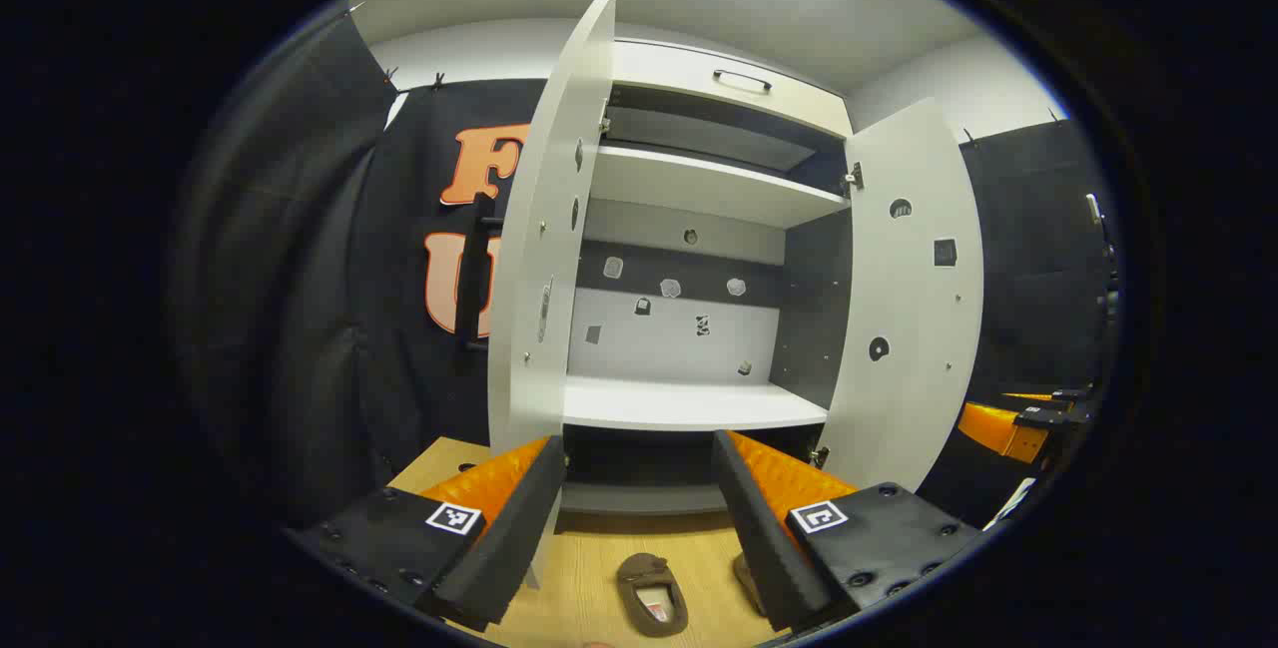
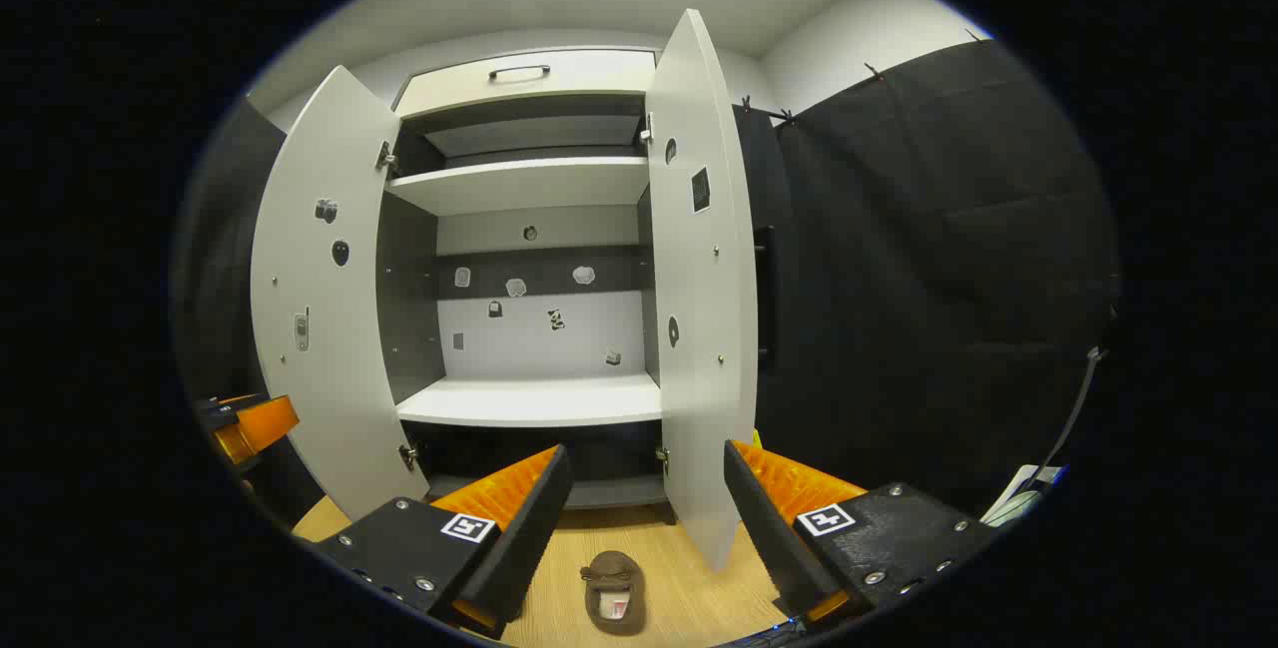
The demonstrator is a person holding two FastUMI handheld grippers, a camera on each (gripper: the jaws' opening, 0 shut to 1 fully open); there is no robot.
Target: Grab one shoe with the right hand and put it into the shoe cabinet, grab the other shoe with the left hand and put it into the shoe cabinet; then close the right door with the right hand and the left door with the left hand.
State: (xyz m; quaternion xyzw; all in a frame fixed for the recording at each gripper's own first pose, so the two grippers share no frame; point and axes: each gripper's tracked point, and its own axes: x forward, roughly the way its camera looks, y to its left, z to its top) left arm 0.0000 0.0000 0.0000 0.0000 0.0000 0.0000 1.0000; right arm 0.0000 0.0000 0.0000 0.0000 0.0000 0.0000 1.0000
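Observation:
The white shoe cabinet (image 1: pixel 689 403) stands in front of me with both doors swung open; its shelves (image 2: pixel 529 400) are bare. On the wooden floor before it lies a brown shoe (image 1: pixel 651 593), and a second shoe (image 1: pixel 746 578) peeks out behind one finger. In the left gripper view my left gripper (image 1: pixel 639 458) is open above the shoes, holding nothing. My right gripper (image 2: pixel 647 460) is open too, above a brown shoe (image 2: pixel 612 590). The right gripper (image 1: pixel 1018 423) shows far off to the right in the left gripper view; the left gripper (image 2: pixel 245 423) shows at the left in the right gripper view.
The left door (image 1: pixel 544 229) and right door (image 1: pixel 914 299) jut out toward me, and the right door (image 2: pixel 704 279) stands close to the right gripper. A drawer with a handle (image 1: pixel 741 81) tops the cabinet. Black cloth walls flank both sides.

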